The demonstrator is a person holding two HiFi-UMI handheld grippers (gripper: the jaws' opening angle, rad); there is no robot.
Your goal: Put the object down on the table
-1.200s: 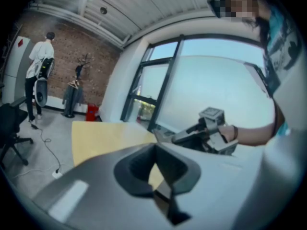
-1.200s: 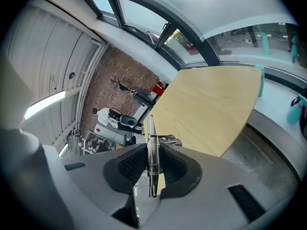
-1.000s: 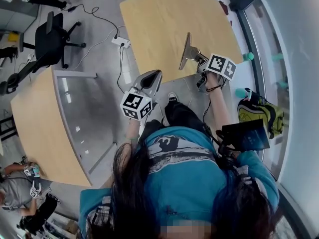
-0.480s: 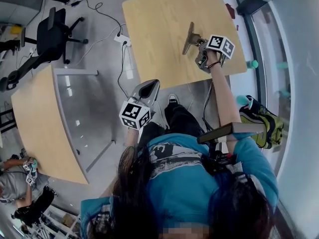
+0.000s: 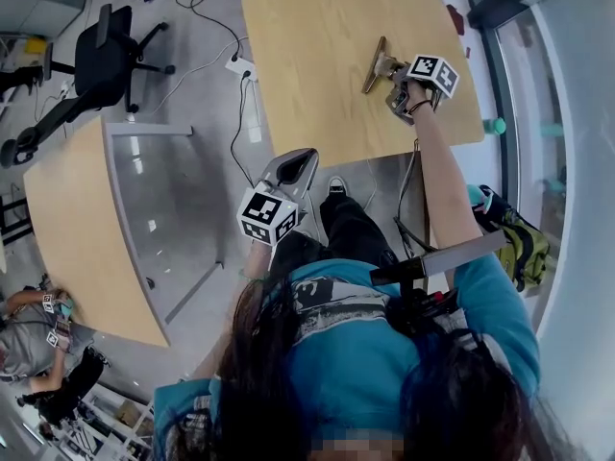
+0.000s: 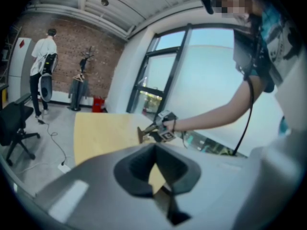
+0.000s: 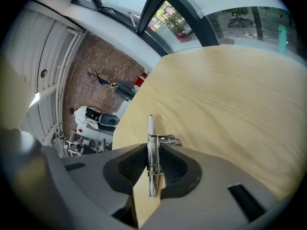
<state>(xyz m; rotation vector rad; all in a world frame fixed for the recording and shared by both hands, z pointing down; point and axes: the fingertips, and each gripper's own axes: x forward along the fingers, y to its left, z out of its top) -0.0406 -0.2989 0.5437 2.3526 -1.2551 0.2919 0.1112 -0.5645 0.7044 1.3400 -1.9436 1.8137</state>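
**Right gripper view: mousetrap clamped, not yet let go**

The right gripper (image 7: 152, 171) has its jaws closed on a wooden mousetrap (image 7: 150, 128). The pads press on the two flat faces, so the board stands on edge, with its spring and wire bar poking out past the jaws. Beyond it lies the pale wood table (image 7: 230, 95), bare as far as this view reaches.

In the head view the person's right arm is stretched out. It holds the right gripper (image 5: 392, 69) and the mousetrap (image 5: 373, 65) over the table's near right part, well inside the edge. Whether the board's lower edge touches the wood, I cannot tell.

The left gripper (image 6: 156, 169) has its jaws together with nothing between them. It hangs off the table, by the person's legs (image 5: 288, 171).

By my reading, the carry to the table is done. What remains is to settle the trap on the surface, part the jaws and draw back.
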